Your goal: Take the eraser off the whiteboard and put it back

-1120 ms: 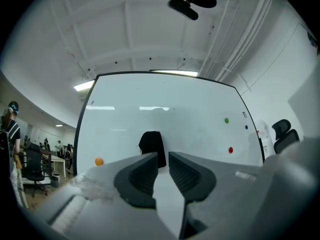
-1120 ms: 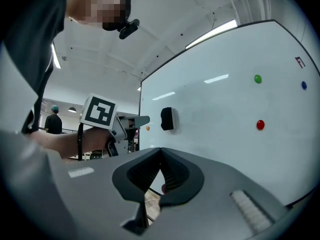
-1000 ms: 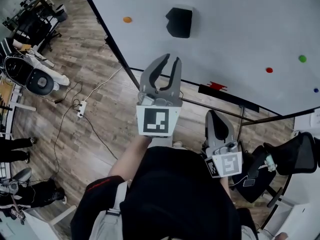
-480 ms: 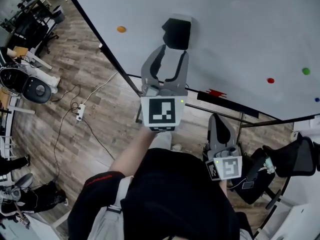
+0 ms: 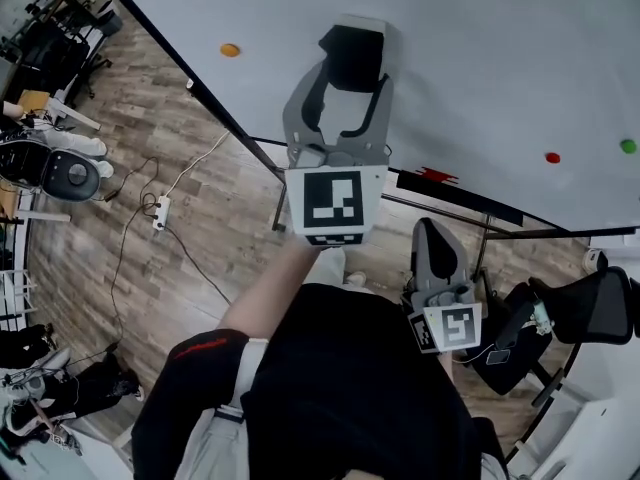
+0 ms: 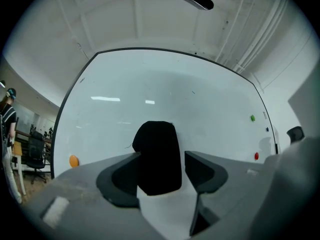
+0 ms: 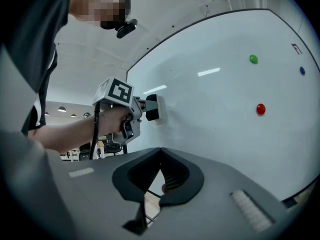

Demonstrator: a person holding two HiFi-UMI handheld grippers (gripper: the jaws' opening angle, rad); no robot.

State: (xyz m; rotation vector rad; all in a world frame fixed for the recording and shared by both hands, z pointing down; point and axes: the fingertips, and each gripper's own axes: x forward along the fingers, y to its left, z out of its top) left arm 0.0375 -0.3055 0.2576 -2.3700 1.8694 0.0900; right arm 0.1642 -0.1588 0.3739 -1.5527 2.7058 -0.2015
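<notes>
A black eraser [image 5: 356,52] sticks to the whiteboard [image 5: 480,68]. My left gripper [image 5: 352,68] reaches up to it, and its jaws are opening with the eraser between them. In the left gripper view the eraser [image 6: 157,156] fills the gap of the left gripper [image 6: 160,173], with a slit of white board showing beside the right jaw. The right gripper view catches the same eraser [image 7: 153,107] at the tips of the left gripper [image 7: 146,109]. My right gripper [image 5: 437,240] hangs low by my body, shut and holding nothing; its jaws [image 7: 160,150] meet at the tips.
Orange [image 5: 230,50], red [image 5: 552,156] and green [image 5: 628,146] magnets dot the board. A red marker [image 5: 435,175] lies on the board's tray. A black office chair [image 5: 575,308] stands at the lower right. A power strip [image 5: 160,211] and cable lie on the wood floor at left.
My left gripper moved up to the board, and its jaws widened and came to straddle the eraser. The right gripper dropped slightly and stayed shut.
</notes>
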